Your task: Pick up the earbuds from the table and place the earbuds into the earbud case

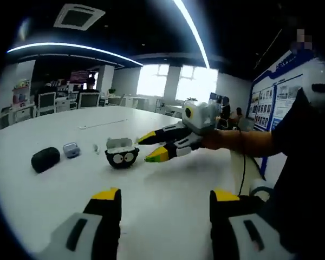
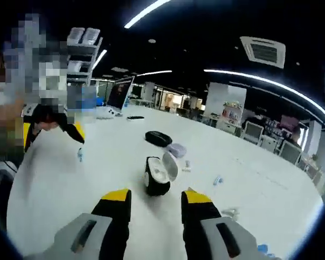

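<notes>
Right gripper view: right gripper [image 2: 154,203] empty, yellow-tipped jaws parted, aimed at black rounded earbud case [image 2: 157,177] on glossy white table [image 2: 260,184], lid up, likely ready for loading. Just beyond case, small white earbud [image 2: 186,164]. Left gripper [image 1: 165,200] held back from case, jaws wide, empty.

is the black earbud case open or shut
Open: the earbud case stands on the table with its white-lined lid flipped up.
</notes>
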A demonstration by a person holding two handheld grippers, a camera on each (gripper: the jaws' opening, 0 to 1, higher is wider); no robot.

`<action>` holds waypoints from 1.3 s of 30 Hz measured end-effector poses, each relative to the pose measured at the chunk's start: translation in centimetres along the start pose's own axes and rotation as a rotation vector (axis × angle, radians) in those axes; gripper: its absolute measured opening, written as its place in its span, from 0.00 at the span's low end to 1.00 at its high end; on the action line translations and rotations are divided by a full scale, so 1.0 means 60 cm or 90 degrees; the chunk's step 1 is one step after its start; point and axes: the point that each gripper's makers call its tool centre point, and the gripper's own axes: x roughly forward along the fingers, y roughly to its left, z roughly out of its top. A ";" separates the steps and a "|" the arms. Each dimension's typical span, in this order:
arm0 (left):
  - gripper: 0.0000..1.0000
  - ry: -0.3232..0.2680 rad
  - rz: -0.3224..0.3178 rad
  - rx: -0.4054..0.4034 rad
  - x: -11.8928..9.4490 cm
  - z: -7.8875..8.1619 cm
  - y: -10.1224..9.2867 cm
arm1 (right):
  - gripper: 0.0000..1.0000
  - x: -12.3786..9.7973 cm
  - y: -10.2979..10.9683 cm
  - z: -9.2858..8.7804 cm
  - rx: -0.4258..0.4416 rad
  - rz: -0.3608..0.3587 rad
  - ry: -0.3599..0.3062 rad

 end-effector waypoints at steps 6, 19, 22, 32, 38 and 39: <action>0.66 0.062 -0.014 0.045 0.067 0.019 0.106 | 0.35 0.019 -0.004 -0.011 0.025 0.014 0.020; 0.47 0.084 -0.097 0.005 0.183 0.001 0.148 | 0.22 0.045 -0.016 -0.011 0.032 0.029 0.021; 0.41 0.083 -0.114 0.005 0.184 -0.004 0.135 | 0.19 0.048 -0.019 -0.010 0.028 0.032 0.019; 0.30 0.072 -0.084 -0.001 0.161 -0.006 0.120 | 0.17 0.041 0.013 -0.006 -0.058 0.128 0.014; 0.28 0.063 -0.048 0.012 0.128 0.002 0.079 | 0.17 0.013 0.050 0.005 -0.080 0.204 0.002; 0.28 0.063 -0.045 0.015 0.125 0.002 0.072 | 0.17 0.007 0.059 0.007 -0.088 0.222 -0.002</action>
